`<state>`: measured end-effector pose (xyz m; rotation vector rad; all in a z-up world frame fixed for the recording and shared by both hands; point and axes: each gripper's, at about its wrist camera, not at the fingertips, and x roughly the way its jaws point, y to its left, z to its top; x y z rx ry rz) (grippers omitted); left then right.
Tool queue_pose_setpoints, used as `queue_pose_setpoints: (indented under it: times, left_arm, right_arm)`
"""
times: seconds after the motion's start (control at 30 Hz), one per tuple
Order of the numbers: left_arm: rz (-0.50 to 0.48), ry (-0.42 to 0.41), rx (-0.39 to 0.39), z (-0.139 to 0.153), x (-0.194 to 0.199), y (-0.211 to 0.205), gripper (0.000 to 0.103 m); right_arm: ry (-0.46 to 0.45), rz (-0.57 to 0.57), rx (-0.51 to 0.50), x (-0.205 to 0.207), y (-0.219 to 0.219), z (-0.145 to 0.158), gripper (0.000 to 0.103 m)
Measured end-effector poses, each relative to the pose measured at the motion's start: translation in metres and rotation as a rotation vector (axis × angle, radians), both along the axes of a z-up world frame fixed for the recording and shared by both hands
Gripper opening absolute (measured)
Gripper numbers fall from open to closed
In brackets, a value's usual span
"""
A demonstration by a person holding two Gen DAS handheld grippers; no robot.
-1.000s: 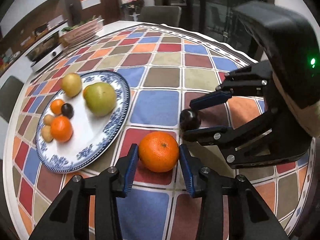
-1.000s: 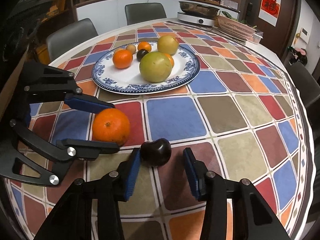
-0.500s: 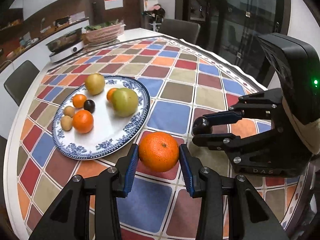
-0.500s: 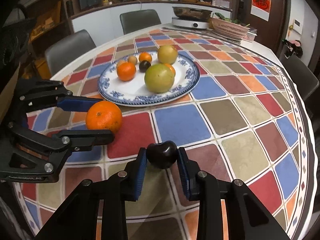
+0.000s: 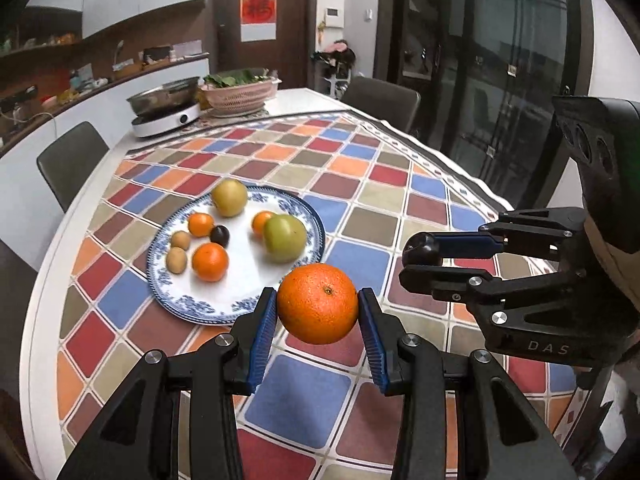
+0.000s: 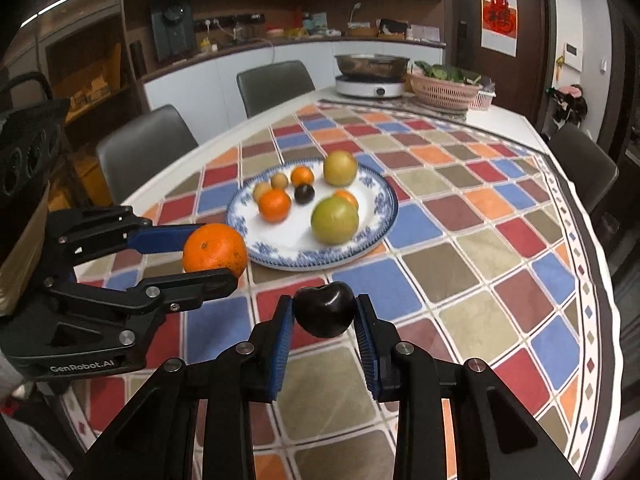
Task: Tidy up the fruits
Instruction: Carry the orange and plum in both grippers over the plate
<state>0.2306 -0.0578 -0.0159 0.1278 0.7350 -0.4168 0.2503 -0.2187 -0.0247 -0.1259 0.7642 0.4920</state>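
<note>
Above the checked tablecloth (image 5: pixel 360 220), your left gripper (image 5: pixel 318 316) pinches the orange (image 5: pixel 317 303) and your right gripper (image 6: pixel 323 316) pinches the dark plum (image 6: pixel 324 310), both lifted clear. Next, carry them over the plate (image 5: pixel 180 300) and set each in a free spot.

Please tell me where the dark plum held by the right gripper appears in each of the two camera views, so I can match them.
Left wrist view: the dark plum is at the right, mid-height, between the right gripper fingers that reach in from the right edge.
Right wrist view: the dark plum is low in the centre, clamped between the blue pads.
Shared landmark: the blue-rimmed plate of fruit.
</note>
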Motion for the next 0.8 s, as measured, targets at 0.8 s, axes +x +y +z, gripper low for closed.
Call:
queue_pose_setpoints:
  times: [0.8]
  left_arm:
    - [0.088,-0.104,-0.038,0.051,0.021,0.041,0.040]
  right_arm:
    - [-0.117,-0.042,0.080,0.020,0.032,0.060,0.032]
